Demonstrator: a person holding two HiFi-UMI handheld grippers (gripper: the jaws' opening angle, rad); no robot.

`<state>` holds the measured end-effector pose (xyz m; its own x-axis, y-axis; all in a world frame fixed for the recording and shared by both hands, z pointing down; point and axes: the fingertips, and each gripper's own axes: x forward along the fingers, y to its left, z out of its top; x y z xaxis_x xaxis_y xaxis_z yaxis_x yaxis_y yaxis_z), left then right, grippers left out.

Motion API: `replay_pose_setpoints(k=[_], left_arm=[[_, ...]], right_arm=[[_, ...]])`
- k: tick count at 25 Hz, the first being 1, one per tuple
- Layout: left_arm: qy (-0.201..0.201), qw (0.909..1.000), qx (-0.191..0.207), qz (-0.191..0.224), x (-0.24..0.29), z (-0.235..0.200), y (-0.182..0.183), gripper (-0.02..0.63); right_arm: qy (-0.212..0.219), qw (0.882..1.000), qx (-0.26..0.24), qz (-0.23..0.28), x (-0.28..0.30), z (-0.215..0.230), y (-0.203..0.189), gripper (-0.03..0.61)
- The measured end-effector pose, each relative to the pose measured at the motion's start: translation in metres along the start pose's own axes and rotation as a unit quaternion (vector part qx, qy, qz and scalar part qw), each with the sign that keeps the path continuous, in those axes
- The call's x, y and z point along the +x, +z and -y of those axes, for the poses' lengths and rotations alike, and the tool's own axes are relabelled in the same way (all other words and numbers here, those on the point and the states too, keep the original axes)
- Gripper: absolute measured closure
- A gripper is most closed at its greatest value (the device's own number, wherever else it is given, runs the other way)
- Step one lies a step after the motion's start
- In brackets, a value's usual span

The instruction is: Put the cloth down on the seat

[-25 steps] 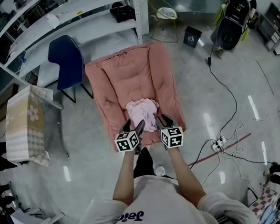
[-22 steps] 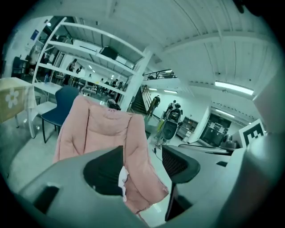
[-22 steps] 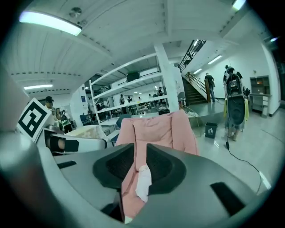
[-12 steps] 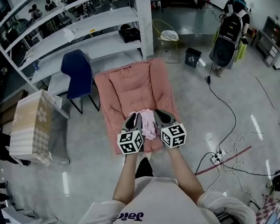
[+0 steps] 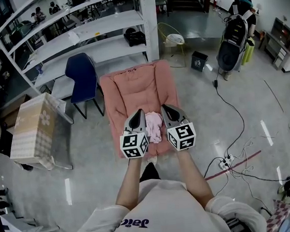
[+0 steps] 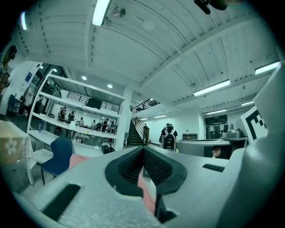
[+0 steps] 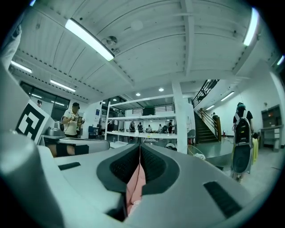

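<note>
A pale pink cloth (image 5: 154, 124) hangs bunched between my two grippers above the front of the salmon-pink cushioned seat (image 5: 135, 86). My left gripper (image 5: 139, 113) is shut on the cloth's left side, and a strip of pink cloth (image 6: 145, 192) shows between its dark pads in the left gripper view. My right gripper (image 5: 164, 108) is shut on the cloth's right side, with a fold of pink cloth (image 7: 135, 185) pinched below its closed tips. Both gripper cameras point up and out at the room, so the left gripper (image 6: 143, 149) and right gripper (image 7: 140, 147) views show no seat.
A blue chair (image 5: 82, 72) stands left of the seat, white shelving (image 5: 80, 33) behind it. A checked box (image 5: 32, 128) sits at the left. Cables and a power strip (image 5: 229, 160) lie on the floor to the right. A person with a backpack (image 5: 233, 37) stands far right.
Both grippers have gone from open beside the cloth to shut on it. They have risen toward the camera, and the cloth now hangs between them instead of lying spread on the seat.
</note>
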<state>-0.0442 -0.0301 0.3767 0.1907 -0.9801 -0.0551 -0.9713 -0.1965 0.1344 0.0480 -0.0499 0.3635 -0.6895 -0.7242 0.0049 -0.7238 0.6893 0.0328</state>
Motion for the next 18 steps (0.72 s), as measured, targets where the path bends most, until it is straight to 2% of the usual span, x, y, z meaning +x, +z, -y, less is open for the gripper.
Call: replay_pose_setpoints(k=[7,18], left_arm=[[-0.015,0.9997,-0.003,0.019,-0.008,0.006,0.007,0.598],[-0.009,0.9999,0.000,0.013,0.002,-0.011,-0.009,0.598]], right_arm=[[0.002,1.000,-0.002,0.006,-0.005,-0.009,0.001,0.561],[-0.006,1.000,0.011,0.001,0.012,-0.001,-0.019,0.561]])
